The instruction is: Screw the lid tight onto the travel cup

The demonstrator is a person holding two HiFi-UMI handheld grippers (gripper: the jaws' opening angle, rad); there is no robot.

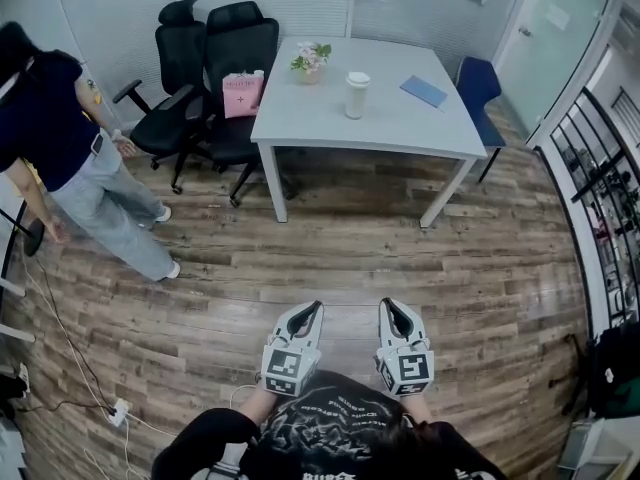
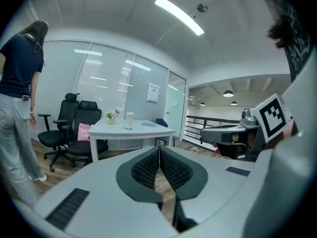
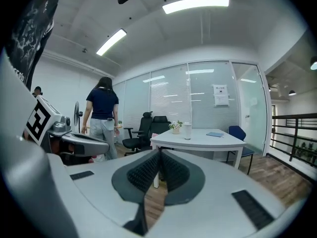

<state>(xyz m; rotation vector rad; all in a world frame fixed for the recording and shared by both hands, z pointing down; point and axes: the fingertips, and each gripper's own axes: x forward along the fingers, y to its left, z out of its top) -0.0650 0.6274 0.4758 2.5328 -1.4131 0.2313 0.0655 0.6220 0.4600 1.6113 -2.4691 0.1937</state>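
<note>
Travel cup (image 1: 357,95) upright on the white table (image 1: 400,123), near the middle of the top, pale from base to rim. Too small here to tell how its lid sits. Shares the tabletop with a small flower pot (image 1: 310,60) toward the far left corner and a blue notebook (image 1: 424,91) lying flat to the right, each apart from the cup. Shows again in both gripper views as a small pale cylinder on that same table (image 2: 130,120) (image 3: 187,131). Beside the table's left edge, a pink box (image 1: 242,95) resting on the seat of one of two black office chairs (image 1: 238,43); at the far right corner, a blue chair (image 1: 478,83). Further left, a person (image 1: 60,153) in a dark top and light trousers standing on the wooden floor (image 1: 330,258), cables trailing nearby. Well apart from the table, low in the head view: left gripper (image 1: 314,308) and right gripper (image 1: 389,306), side by side, pointing toward the table (marker cubes facing up). Both clenched on nothing, the ribbed pads pressed together at the tips in each gripper's own view (image 2: 159,148) (image 3: 159,152).
</note>
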